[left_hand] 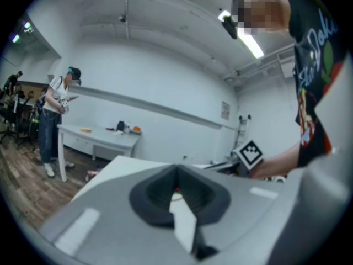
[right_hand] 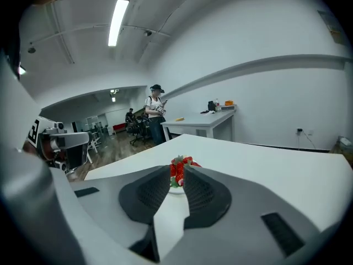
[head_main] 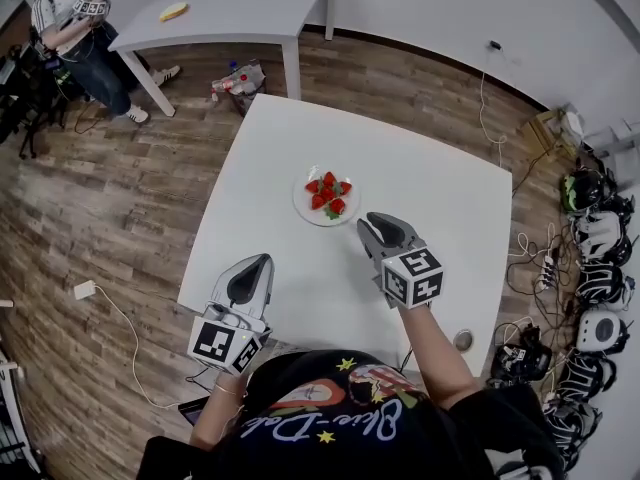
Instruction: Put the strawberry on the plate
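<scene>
Several red strawberries point(head_main: 328, 193) lie heaped on a small white plate point(head_main: 303, 206) in the middle of the white table point(head_main: 440, 198). My right gripper point(head_main: 370, 222) hovers just right of the plate and points at it. In the right gripper view its jaws point(right_hand: 176, 170) stand a narrow gap apart with nothing between them, and the strawberries point(right_hand: 180, 168) show beyond the tips. My left gripper point(head_main: 266, 259) is near the table's front left, well short of the plate. Its tips point(left_hand: 177, 169) meet, and it holds nothing.
A second white table point(head_main: 230, 8) with a yellow object point(head_main: 173, 11) stands at the back. A person point(head_main: 75, 28) stands beside it. Helmets and cables point(head_main: 600, 258) crowd the floor on the right. A small round object point(head_main: 462, 340) sits near the table's front right corner.
</scene>
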A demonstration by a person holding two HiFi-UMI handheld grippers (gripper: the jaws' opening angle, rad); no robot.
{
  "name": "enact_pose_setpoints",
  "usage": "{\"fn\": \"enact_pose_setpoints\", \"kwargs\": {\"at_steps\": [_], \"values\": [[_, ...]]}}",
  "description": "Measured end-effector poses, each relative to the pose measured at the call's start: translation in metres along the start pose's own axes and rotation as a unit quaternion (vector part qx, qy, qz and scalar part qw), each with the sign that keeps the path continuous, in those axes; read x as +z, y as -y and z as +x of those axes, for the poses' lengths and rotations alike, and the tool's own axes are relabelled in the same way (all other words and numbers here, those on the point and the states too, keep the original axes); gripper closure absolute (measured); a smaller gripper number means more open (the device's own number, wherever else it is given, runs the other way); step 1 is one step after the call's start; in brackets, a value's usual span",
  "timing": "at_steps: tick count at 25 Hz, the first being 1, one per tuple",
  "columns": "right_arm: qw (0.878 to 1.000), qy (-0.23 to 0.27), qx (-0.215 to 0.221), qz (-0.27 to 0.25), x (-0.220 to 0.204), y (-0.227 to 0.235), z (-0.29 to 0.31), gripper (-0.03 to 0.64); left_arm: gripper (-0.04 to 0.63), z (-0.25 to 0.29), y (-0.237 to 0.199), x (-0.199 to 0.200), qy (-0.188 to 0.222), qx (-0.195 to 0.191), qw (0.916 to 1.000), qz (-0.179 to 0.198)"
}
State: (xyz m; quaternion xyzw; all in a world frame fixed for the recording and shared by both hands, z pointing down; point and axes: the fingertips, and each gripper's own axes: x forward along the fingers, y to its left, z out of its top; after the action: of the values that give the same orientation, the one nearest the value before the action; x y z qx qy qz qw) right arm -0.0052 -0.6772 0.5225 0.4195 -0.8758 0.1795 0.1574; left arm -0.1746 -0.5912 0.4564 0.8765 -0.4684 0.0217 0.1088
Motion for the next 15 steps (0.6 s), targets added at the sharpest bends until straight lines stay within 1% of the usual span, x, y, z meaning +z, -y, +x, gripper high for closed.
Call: {"fn": "enact_pose_setpoints", "kwargs": {"at_steps": [1,2,4,8,15], "values": [[1.000,0.003,-0.002,0.005,-0.002,-0.001,-0.008,0.549,0.606,0.001,0.003,0.002,0.002,-0.002,1.0000,0.003],[1.000,0.008,-0.002,0.011,-0.003,-0.002,-0.015,0.570,0.606,0.001,0.006,0.004,0.005,-0.004,1.0000,0.006],[0.999,0.021,-0.001,0.024,-0.003,-0.005,-0.028,0.589,0.606,0.002,0.011,0.006,0.008,-0.007,0.9999,0.010],[0.998,0.043,0.003,0.045,-0.001,-0.016,-0.045,0.592,0.606,0.000,0.017,0.007,0.011,-0.010,0.9998,0.014],[0.997,0.052,0.005,0.049,0.002,-0.019,-0.052,0.592,0.607,-0.003,0.021,0.009,0.011,-0.010,0.9997,0.020]]}}
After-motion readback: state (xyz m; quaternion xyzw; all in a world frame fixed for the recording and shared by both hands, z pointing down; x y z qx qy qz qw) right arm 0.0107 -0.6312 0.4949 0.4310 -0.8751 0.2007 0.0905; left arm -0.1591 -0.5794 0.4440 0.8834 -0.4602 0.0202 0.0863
